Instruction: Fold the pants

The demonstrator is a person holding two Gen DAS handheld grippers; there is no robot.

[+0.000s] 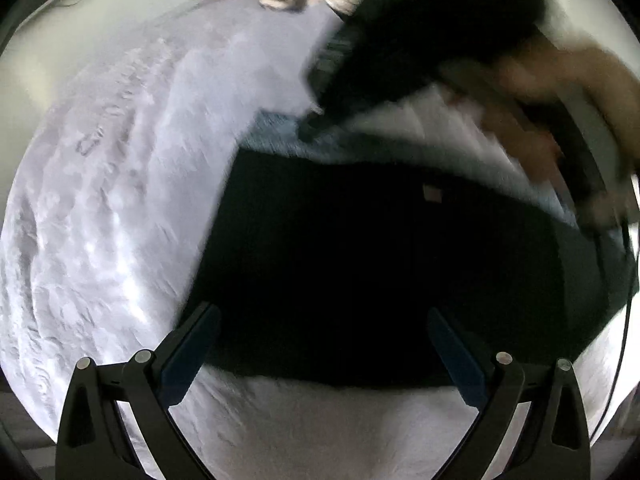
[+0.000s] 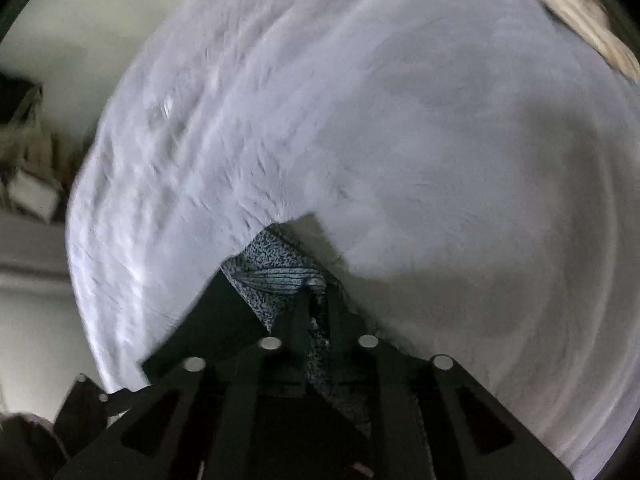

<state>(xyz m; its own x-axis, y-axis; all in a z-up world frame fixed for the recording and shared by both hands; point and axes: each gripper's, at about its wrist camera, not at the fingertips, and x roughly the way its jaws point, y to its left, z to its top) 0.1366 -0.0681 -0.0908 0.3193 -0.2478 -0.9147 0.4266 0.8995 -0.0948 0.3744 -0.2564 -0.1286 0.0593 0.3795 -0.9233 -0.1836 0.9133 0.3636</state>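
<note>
Dark, near-black fabric pants, lying flat and already doubled into a broad slab on a pale lilac-white textured bed cover; small pale tag on the upper face.

Left gripper hanging above the near edge of that slab, fingers spread wide, blue pads bare, nothing between them and no contact with the cloth visible. Probably lifted clear to leave room for the other side's work.

Right gripper nearly closed, pinching a bunched corner of the garment: grey speckled inner face and ribbed band showing just ahead of the tips, cloth running back between the jaws. Held low over the cover, presumably so that the corner can be carried across for the next fold. Seen from the left wrist camera as a blurred dark shape with a bare hand at the far right edge of the slab.

Judging from the layout, folding part done, at least one more fold to go.

Surface: a soft, rumpled bed cover, not a hard tabletop; wrinkles fanning out on the left. Beige crumpled cloth at its far edge. Beyond, plain pale wall and some cluttered boxes or bags, too blurred to name.
</note>
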